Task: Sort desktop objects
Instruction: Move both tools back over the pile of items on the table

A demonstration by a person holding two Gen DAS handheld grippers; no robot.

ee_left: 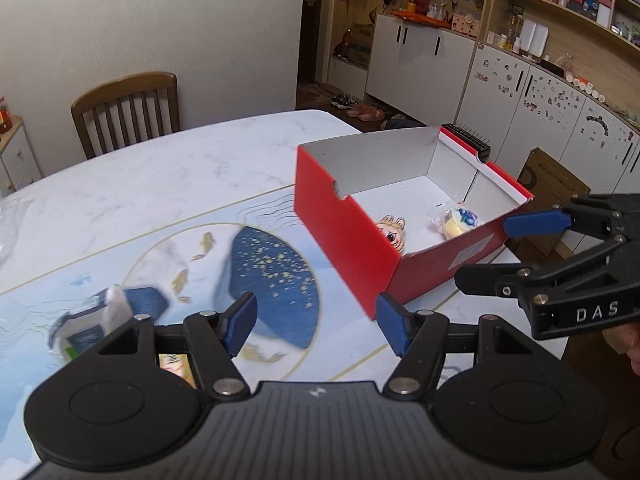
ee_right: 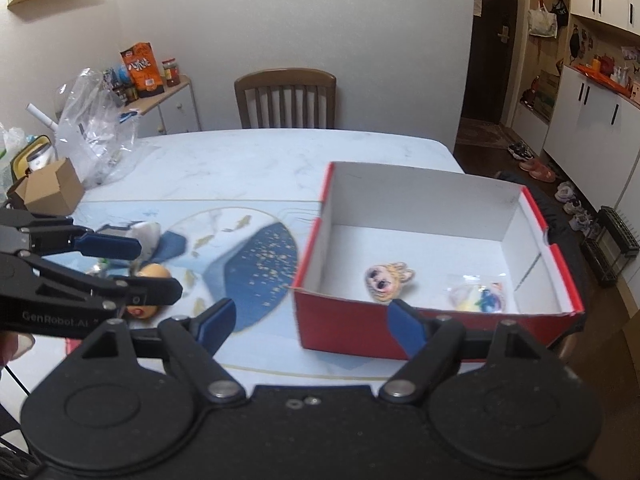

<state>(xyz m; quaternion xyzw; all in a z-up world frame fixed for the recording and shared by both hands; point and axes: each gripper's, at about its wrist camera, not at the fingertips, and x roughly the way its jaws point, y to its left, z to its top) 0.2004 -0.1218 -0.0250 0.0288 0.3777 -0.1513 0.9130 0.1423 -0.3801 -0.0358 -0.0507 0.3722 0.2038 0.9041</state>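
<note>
A red box (ee_left: 344,236) (ee_right: 348,324) with a white inside stands on the mat. In it lie a tiger-face toy (ee_left: 392,230) (ee_right: 386,278) and a bagged yellow and blue toy (ee_left: 456,220) (ee_right: 478,296). Loose items lie on the mat's left: a white and blue packet (ee_left: 116,308) (ee_right: 140,236) and an orange face toy (ee_right: 150,280). My left gripper (ee_left: 316,322) (ee_right: 128,268) is open and empty above the mat, near these items. My right gripper (ee_right: 310,326) (ee_left: 504,252) is open and empty at the box's near wall.
A marble table (ee_right: 260,160) carries a blue and white mat (ee_left: 276,268). A wooden chair (ee_right: 286,98) stands behind it. A small cardboard box (ee_right: 54,188) and clear plastic bag (ee_right: 94,128) sit at the table's left. Cabinets and shoes are at the right.
</note>
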